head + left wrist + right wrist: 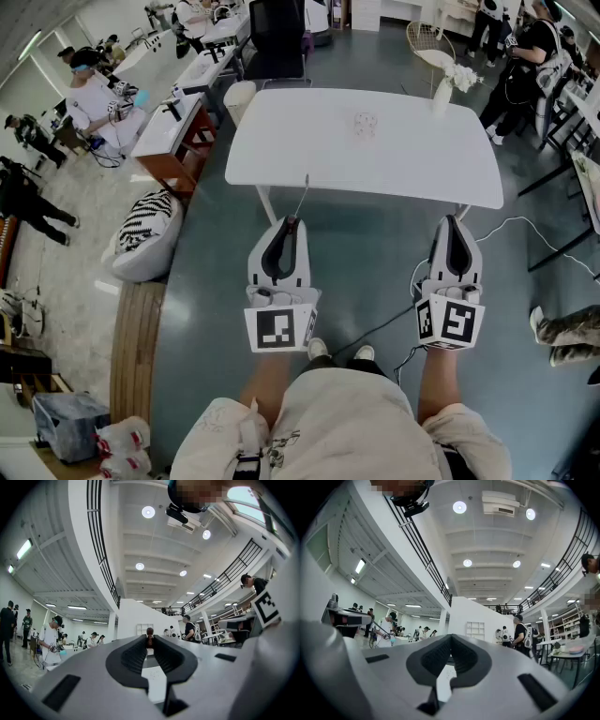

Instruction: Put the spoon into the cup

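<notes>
Spoon is pinched in the left gripper. The jaws are nearly closed on it, and the thin handle pokes out past the tips, reaching the near edge of the table. In the left gripper view it's just a dark stub between the tips, so I honestly can't tell which end is out front. Cup stands upright around the middle of the table, well apart from the spoon. Right gripper has its jaws together with nothing in them, level with the left one, short of the table.
</notes>
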### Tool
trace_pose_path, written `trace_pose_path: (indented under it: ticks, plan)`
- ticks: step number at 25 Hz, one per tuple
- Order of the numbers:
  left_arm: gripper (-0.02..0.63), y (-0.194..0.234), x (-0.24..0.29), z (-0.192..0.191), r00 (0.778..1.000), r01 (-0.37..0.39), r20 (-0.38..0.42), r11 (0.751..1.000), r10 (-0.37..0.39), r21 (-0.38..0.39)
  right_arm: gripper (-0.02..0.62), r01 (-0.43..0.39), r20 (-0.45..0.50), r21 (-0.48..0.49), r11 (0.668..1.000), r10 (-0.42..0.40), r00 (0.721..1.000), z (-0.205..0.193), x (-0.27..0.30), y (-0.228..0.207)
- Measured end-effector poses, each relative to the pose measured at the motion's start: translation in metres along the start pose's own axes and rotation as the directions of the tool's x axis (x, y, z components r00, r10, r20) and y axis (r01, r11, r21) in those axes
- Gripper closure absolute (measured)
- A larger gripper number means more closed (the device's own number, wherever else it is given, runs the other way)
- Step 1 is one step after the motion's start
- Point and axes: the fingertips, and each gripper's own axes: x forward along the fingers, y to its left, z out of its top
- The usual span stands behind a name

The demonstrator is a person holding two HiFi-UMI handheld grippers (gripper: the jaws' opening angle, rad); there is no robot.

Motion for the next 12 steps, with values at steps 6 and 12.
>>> trace_pose_path:
  ticks: [6,12]
  plan:
    - [0.565,0.023,-0.016,-0.002,1.0,0.017,0.007,1.0,-0.017,-0.013,0.607,-0.021,0.024,-0.02,1.0,0.021,0.999,0.008,-0.001,0.04]
    - [0.565,0.045,-0.018,-0.004,0.999,0.037,0.032,0.999,-0.036,-0.036,0.607,-0.025,0.014,-0.028,0.999,0.025,1.0,0.009,0.003,0.073]
